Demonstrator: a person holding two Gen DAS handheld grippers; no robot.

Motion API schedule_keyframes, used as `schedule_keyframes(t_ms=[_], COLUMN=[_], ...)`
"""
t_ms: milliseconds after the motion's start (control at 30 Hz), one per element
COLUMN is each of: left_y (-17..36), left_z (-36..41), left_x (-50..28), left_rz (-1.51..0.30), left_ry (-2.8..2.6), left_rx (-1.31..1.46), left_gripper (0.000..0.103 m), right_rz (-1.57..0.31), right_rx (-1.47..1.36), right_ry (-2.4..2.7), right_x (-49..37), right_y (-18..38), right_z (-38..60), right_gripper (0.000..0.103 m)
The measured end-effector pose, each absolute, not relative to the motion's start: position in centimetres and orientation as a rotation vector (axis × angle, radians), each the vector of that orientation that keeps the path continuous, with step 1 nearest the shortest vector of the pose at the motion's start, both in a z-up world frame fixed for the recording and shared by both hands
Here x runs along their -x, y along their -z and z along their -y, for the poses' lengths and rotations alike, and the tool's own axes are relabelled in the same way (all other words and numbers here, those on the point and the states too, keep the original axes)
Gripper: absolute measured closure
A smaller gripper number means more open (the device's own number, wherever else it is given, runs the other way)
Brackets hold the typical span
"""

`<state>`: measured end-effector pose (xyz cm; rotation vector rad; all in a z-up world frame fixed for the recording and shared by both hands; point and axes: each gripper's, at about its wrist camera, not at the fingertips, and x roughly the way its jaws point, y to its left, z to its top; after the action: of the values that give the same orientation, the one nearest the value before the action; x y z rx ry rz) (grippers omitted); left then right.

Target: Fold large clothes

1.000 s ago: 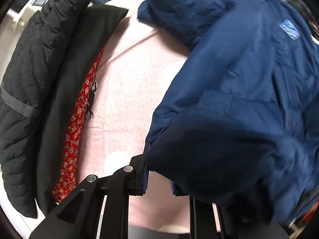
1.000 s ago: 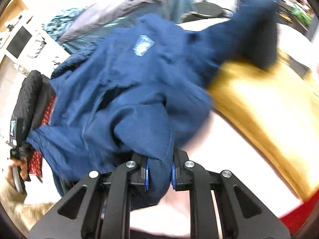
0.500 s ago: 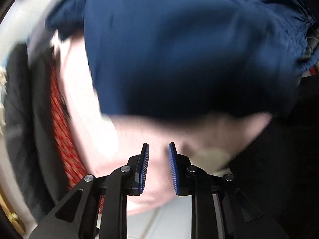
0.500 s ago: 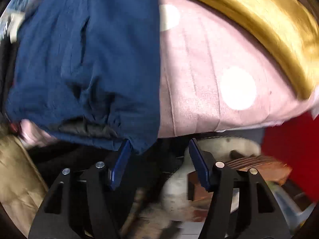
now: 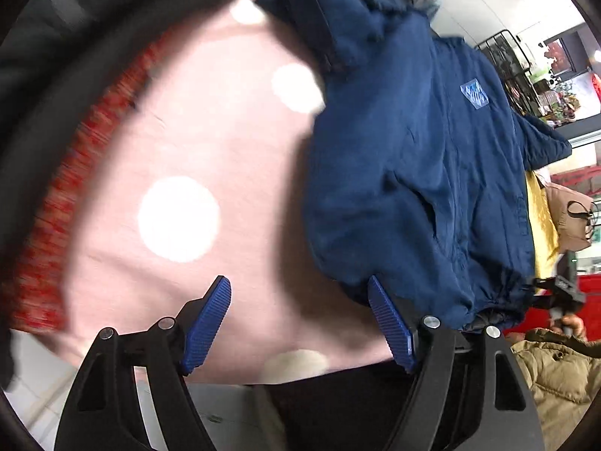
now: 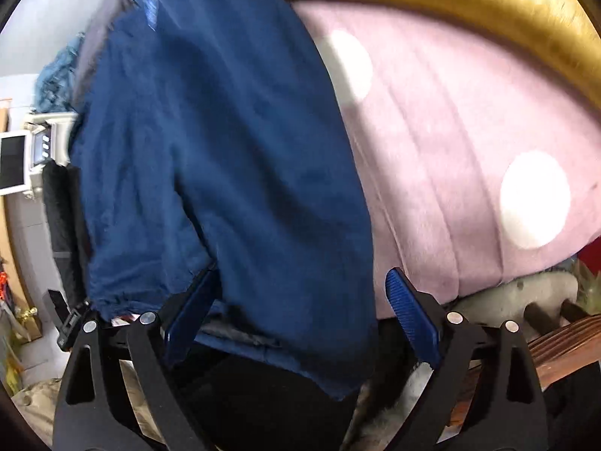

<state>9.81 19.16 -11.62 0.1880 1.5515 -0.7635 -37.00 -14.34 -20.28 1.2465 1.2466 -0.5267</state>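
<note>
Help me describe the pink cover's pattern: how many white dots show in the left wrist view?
4. One big dot left of centre, one by the blue jacket, one near the top, one at the cover's lower edge. The jacket may hide more.

Bright even indoor light, heavy fisheye bend with black corners, motion blur on red fabric (image 5: 56, 203) and gold cloth (image 6: 469, 3), white dots blown out, soft shadow under blue jacket (image 5: 413, 158)
</note>
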Motion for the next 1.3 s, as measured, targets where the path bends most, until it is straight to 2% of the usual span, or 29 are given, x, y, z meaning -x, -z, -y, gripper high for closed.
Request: schedule_keyframes(t_ms=[33, 67, 133, 167, 200, 267, 300, 400, 533, 600, 700, 767, 833, 900, 933, 967, 1000, 1033, 1067, 1167, 1300], left_y=[12.9, 13.5, 14.9, 15.1, 14.9, 14.0, 12.9, 8.0, 3.2, 4.1, 9.7, 12.8, 14.6, 14.0, 13.2, 11.7, 10.3, 9.2, 7.7, 6.1, 9.0], left_z=[-18.3, -17.7, -16.2, -15.1, -13.8, -10.8, -9.1, -6.0, -6.8, -9.4, -14.0, -17.0, -19.5, -20.4, -20.4, -19.9, -19.2, -18.6, -17.2, -11.8, -6.3], left_x=[-9.1, -8.5, -8.2, -8.2, -8.3, -8.5, -8.4, -7.8, -6.6, -6.0, -4.0, -3.8, -4.0, -5.0, -5.5, -6.2, -6.8, -7.1, -7.2, -6.4, -3.3], left_rz=[-1.581, -1.595, -1.612, -1.616, -1.612, -1.603, -1.578, -1.479, -1.387, -1.418, -1.456, -1.497, -1.577, -1.579, -1.579, -1.558, -1.511, -1.470, -1.407, -1.324, -1.302], left_ry=[0.777, 0.780, 0.744, 0.754, 0.767, 0.786, 0.807, 0.933, 1.030, 1.006, 0.862, 0.773, 0.725, 0.659, 0.656, 0.666, 0.671, 0.682, 0.723, 0.856, 0.937], left_rx=[-0.151, -0.117, -0.043, 0.034, 0.085, 0.060, 0.008, -0.094, -0.323, -0.511, -0.945, -1.028, -1.003, -0.916, -0.850, -0.763, -0.704, -0.669, -0.623, -0.580, -0.720], left_gripper=[0.030, 0.030, 0.030, 0.035, 0.050, 0.069, 0.087, 0.096, 0.101, 0.101, 0.103, 0.103, 0.103, 0.100, 0.097, 0.082, 0.057, 0.048, 0.044, 0.043, 0.040], right_rz=[-1.240, -1.234, -1.214, -1.196, -1.169, -1.091, -1.037, -0.908, -0.927, -1.065, -1.295, -1.418, -1.496, -1.484, -1.462, -1.434, -1.389, -1.348, -1.305, -1.297, -1.435], right_rx=[-1.259, -1.275, -1.258, -1.227, -1.215, -1.221, -1.225, -1.239, -1.203, -1.148, -1.087, -1.027, -0.940, -0.874, -0.844, -0.811, -0.767, -0.732, -0.691, -0.554, -0.333], right_ry=[0.515, 0.501, 0.480, 0.467, 0.453, 0.421, 0.399, 0.356, 0.412, 0.535, 0.631, 0.776, 0.833, 0.857, 0.856, 0.854, 0.839, 0.810, 0.755, 0.622, 0.471], right_x=[37.0, 36.8, 36.4, 36.0, 35.5, 35.1, 35.0, 35.4, 38.1, 40.2, 41.8, 42.1, 41.6, 40.5, 40.0, 39.1, 37.8, 36.5, 34.4, 28.5, 23.7], right_y=[20.4, 20.3, 19.5, 18.4, 17.3, 15.3, 13.6, 9.0, 6.2, 7.8, 12.7, 15.5, 16.7, 16.2, 15.4, 14.6, 13.5, 12.6, 11.6, 11.3, 14.7], right_z=[14.0, 13.6, 13.2, 13.0, 12.8, 12.8, 12.9, 13.5, 14.1, 14.7, 14.7, 14.3, 13.9, 13.2, 13.3, 13.5, 13.7, 13.5, 13.1, 11.1, 7.7], right_gripper=[0.030, 0.057, 0.080, 0.081, 0.084, 0.087, 0.087, 0.089, 0.090, 0.090, 0.084, 0.069, 0.038, 0.038, 0.038, 0.038, 0.038, 0.037, 0.035, 0.029, 0.029])
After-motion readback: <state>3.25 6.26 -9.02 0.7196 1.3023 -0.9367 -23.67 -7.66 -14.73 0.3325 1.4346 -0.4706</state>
